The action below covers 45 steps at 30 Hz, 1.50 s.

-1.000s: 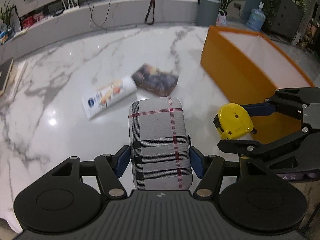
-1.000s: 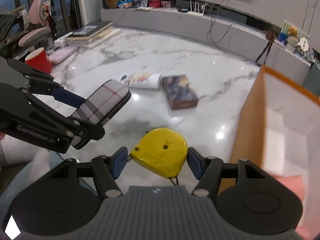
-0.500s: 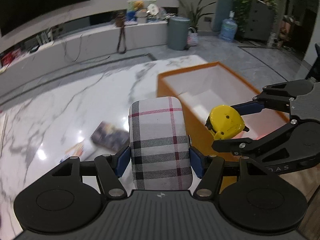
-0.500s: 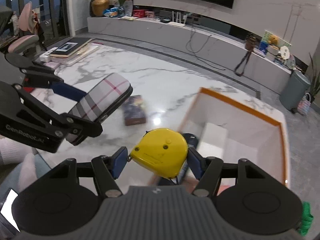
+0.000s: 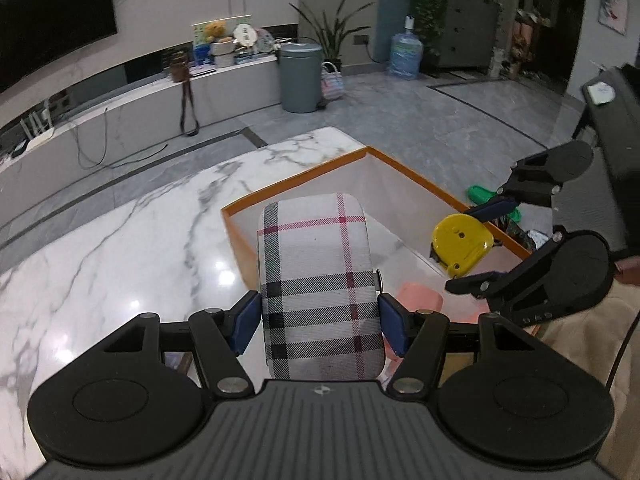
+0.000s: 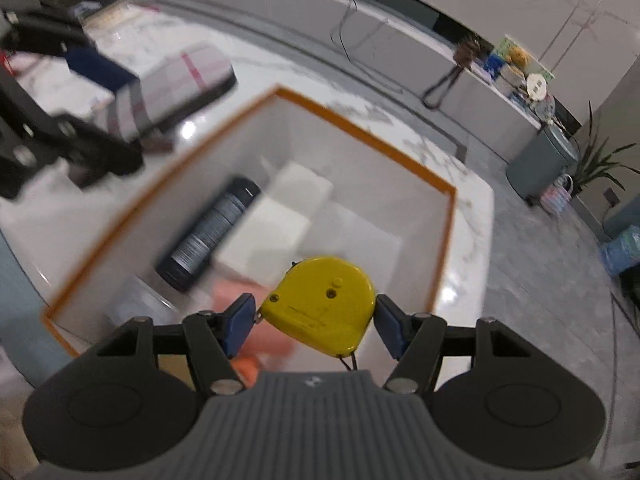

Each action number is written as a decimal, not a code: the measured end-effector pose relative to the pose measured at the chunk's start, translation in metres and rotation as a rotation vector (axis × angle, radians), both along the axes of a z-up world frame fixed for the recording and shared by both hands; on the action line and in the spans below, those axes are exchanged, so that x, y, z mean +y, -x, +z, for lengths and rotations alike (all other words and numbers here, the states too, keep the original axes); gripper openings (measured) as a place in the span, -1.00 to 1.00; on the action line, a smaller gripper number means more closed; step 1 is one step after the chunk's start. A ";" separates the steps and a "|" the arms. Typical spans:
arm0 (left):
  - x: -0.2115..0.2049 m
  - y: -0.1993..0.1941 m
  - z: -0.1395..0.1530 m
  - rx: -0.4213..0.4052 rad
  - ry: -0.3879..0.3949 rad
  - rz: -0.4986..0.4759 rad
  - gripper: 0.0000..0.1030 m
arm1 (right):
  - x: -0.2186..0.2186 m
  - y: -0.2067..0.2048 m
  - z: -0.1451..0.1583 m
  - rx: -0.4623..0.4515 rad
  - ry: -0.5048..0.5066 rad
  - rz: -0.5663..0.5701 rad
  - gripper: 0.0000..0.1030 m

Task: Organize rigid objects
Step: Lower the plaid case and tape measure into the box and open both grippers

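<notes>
Left gripper [image 5: 320, 316], jaws clamped on plaid case [image 5: 318, 280], right gripper [image 6: 316, 320], jaws clamped on yellow tape measure [image 6: 322, 304], both above orange-rimmed box [image 6: 360, 128] on marble worktop [image 5: 120, 248], dark can [image 6: 212, 232] lying inside box

Black tool [image 5: 320, 322] bodies, blue pads [image 5: 245, 322], silver screws, ribbed grey housing

A plaid case [image 5: 320, 292] is hanging flat-side-up above the near-left corner of the orange-rimmed box [image 5: 404, 168]. A yellow tape measure [image 6: 320, 304] is hanging over the box's open white interior, where a dark cylinder [image 6: 208, 232] is lying beside white blocks [image 6: 280, 216].
</notes>
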State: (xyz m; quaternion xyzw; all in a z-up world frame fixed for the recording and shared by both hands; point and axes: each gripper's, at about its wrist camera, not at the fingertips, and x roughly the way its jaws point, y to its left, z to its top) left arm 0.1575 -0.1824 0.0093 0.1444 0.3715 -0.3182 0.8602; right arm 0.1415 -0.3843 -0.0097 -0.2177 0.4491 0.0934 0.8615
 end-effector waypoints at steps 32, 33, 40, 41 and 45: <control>-0.059 -0.033 -0.035 0.066 -0.030 -0.071 0.41 | -0.015 -0.027 -0.055 0.190 0.121 0.100 -0.04; -0.063 -0.034 -0.035 0.071 -0.024 -0.074 0.41 | -0.017 -0.028 -0.053 0.177 0.115 0.088 -0.04; -0.094 -0.058 -0.055 0.212 0.035 0.006 0.41 | -0.023 -0.031 -0.049 0.117 0.059 0.068 -0.04; -0.096 -0.062 -0.059 0.234 0.043 0.028 0.41 | -0.023 -0.031 -0.048 0.106 0.052 0.064 -0.04; -0.100 -0.082 -0.074 0.313 0.082 0.103 0.41 | -0.024 -0.037 -0.049 0.084 0.008 0.053 -0.04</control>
